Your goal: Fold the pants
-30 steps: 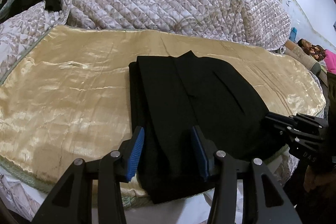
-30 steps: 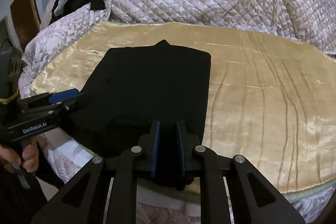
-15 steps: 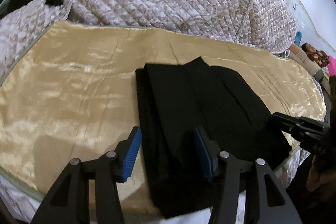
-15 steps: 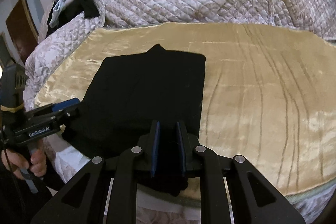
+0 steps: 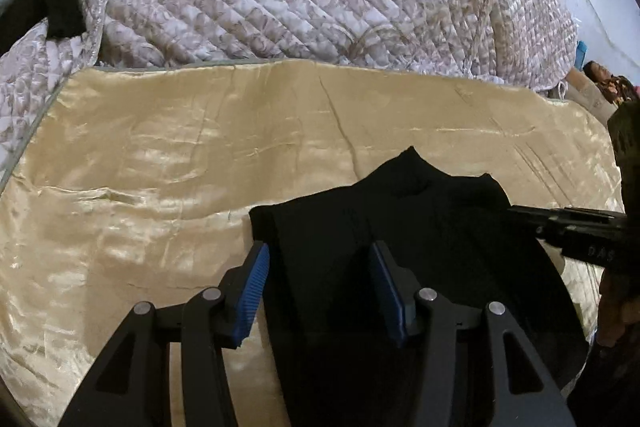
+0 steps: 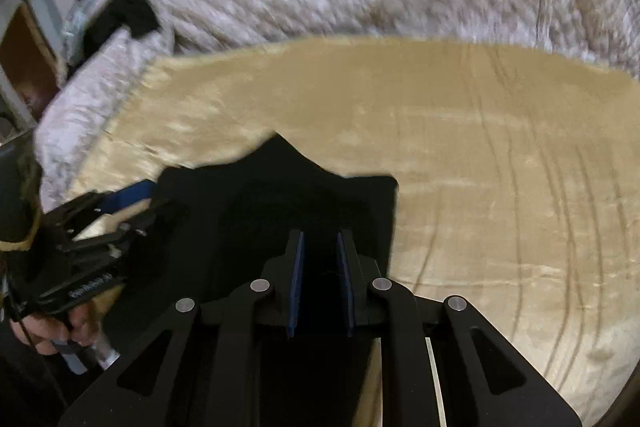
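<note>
Black pants (image 5: 400,227) lie mostly folded on the gold bedspread (image 5: 160,147), near edge in the narrow-jawed right gripper (image 6: 320,283), left gripper (image 5: 316,287) wide, pads off the cloth; final fold left.

Matt black cloth pants (image 5: 420,227), glossy satin sheet (image 5: 160,155)
</note>
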{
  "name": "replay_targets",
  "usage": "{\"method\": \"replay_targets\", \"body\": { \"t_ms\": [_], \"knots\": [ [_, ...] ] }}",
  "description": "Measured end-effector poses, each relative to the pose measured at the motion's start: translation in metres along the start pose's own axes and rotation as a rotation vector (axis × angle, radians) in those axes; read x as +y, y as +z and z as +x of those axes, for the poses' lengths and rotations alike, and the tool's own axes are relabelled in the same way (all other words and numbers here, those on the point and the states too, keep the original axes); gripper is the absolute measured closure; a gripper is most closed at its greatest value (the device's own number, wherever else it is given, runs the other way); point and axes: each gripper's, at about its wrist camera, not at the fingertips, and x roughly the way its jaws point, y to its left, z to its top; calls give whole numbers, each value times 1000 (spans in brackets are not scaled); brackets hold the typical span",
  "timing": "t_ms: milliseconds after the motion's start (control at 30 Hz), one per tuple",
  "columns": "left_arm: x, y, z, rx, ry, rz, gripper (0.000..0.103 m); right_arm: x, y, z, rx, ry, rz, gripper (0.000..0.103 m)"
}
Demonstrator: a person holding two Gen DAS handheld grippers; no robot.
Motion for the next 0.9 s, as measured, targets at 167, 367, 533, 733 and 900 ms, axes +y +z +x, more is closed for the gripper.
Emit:
{"method": "replay_targets", "body": {
  "t_ms": [167,367,533,733,900],
  "knots": [
    [0,6,-8,-43,44,-6,48,-12,2,-20,-94,63,43,86],
    [5,17,9,-33,72,-21,47,3,12,-10,-102,76,-12,86],
    [16,14,11,-17,55,-74,47,-12,16,7,-59,40,46,86],
    [34,1,-3,-19,3,-134,47,-25,7,-14,-117,88,95,86],
    [44,-14,-15,-20,-82,-164,48,-29,-4,-19,-113,166,99,55]
  ]
}}
